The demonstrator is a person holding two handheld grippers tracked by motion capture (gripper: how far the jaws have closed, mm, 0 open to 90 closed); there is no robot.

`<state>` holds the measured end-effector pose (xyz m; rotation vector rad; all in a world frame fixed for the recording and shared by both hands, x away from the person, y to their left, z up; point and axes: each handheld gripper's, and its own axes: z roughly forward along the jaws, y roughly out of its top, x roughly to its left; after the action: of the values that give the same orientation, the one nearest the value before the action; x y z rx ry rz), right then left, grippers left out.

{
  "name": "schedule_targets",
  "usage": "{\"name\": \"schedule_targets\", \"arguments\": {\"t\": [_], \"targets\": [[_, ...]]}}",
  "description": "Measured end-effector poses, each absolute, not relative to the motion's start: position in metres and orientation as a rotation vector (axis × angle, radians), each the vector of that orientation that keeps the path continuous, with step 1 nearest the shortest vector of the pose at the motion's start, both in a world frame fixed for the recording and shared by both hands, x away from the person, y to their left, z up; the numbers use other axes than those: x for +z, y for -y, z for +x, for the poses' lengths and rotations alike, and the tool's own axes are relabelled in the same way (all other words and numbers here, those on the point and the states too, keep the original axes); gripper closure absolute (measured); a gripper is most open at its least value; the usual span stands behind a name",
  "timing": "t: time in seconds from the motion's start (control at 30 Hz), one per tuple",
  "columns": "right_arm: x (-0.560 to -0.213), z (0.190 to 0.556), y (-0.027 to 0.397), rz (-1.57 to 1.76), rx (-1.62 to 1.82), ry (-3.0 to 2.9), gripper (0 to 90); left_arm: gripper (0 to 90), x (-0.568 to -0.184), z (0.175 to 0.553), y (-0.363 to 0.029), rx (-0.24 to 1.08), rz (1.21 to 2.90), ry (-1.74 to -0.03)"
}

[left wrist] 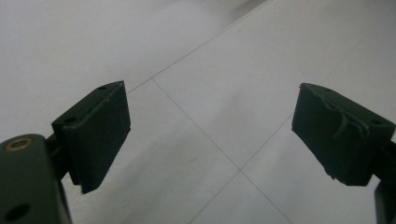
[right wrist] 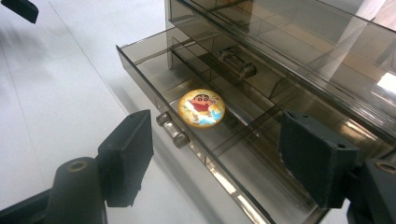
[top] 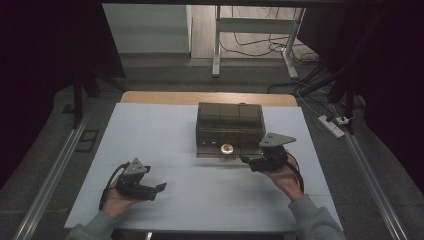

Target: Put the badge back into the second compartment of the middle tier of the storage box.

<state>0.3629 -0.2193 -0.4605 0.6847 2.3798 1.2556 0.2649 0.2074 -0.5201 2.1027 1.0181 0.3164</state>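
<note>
At a white-topped table point(top: 165, 135), a person's right gripper point(right wrist: 215, 161) hovers with its jaws spread wide and empty over the pulled-out bottom drawer point(right wrist: 154, 70) of a smoky plastic drawer box point(top: 230, 122). A round cartoon badge point(right wrist: 201, 108) lies flat on the drawer floor, just behind the drawer's front handle point(right wrist: 173, 129). The left gripper point(left wrist: 210, 135) rests well apart over bare tabletop, jaws likewise released and holding nothing. The step in hand looks like either lifting the badge or pushing the drawer shut. To do either cleanly, the jaws should drop straight, clear the thin front wall, and close gently on badge or handle.
</note>
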Motion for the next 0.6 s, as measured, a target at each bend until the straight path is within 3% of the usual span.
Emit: {"name": "schedule_targets", "arguments": {"t": [0.6], "targets": [[-0.474,0.321,0.285,0.76,1.225,-2.318,26.2,11.9,-0.52,0.264,-0.206,0.305,2.104,-1.015]]}}
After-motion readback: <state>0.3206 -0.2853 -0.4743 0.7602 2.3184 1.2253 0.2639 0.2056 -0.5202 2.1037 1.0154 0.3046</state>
